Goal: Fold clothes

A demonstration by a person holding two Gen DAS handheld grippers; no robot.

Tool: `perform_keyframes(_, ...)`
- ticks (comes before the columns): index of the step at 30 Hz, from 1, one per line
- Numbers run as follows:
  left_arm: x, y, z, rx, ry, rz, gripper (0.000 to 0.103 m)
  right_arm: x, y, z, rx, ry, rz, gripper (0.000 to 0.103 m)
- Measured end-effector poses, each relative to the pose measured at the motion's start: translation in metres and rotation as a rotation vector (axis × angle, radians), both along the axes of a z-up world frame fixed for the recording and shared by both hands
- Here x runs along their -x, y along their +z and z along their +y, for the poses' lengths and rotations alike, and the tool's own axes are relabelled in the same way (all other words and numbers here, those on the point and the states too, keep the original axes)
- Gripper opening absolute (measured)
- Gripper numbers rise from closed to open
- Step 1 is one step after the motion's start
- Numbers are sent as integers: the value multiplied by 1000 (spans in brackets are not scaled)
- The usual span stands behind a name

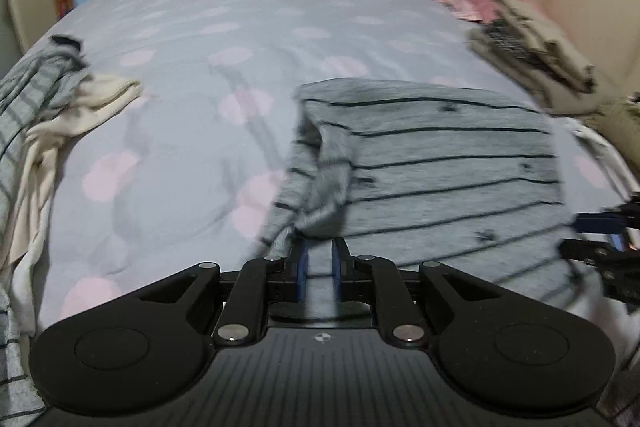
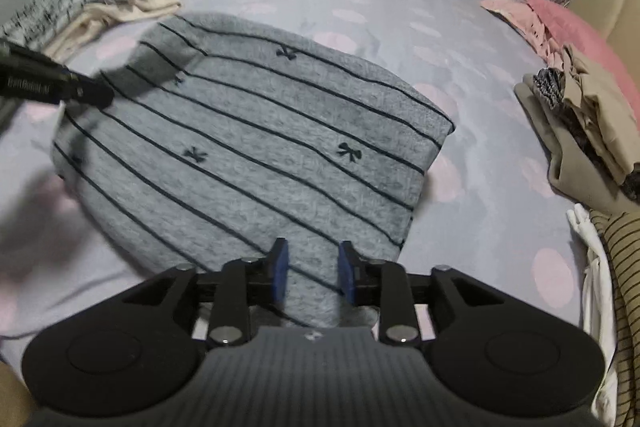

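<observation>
Two grippers work one grey striped top (image 2: pixel 256 147) spread near the front edge of the dotted bedsheet (image 1: pixel 180 27), between an unfolded heap (image 2: pixel 92 7) at one side and a folded stack (image 2: pixel 580 131) at the other. Both grip its near hem: the left gripper (image 1: pixel 319 261) has its jaws narrow with cloth bunched between them, the right gripper (image 2: pixel 313 273) stands wider, fabric passing between its pads. Judging by this, lifting both corners together, level and taut, should keep the fold square.
</observation>
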State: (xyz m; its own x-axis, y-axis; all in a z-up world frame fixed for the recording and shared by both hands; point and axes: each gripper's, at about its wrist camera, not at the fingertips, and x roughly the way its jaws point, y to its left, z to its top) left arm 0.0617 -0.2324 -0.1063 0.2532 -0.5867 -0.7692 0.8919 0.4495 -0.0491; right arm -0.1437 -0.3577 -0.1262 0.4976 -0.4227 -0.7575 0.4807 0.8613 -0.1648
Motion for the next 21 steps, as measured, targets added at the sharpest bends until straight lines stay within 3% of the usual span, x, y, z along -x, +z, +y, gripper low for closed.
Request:
perform_keyframes(4, -5, 12, 3, 48, 59, -42, 11, 6, 6, -9, 56, -58, -42, 37)
perform_keyframes(8, 2, 34, -5, 138, -4, -45, 11, 10, 20, -30, 46, -120, -140, 36)
perform_keyframes(11, 9, 42, -24, 161, -64, -65, 11, 4, 30, -50, -7, -151, -204, 30)
perform_keyframes(16, 3, 29, -58, 163, -76, -29, 11, -16, 38, -80, -96, -194, -279, 30)
perform_keyframes(21, -14, 5, -83, 129, -67, 12, 11, -42, 27, -99, -163, -217, -271, 30)
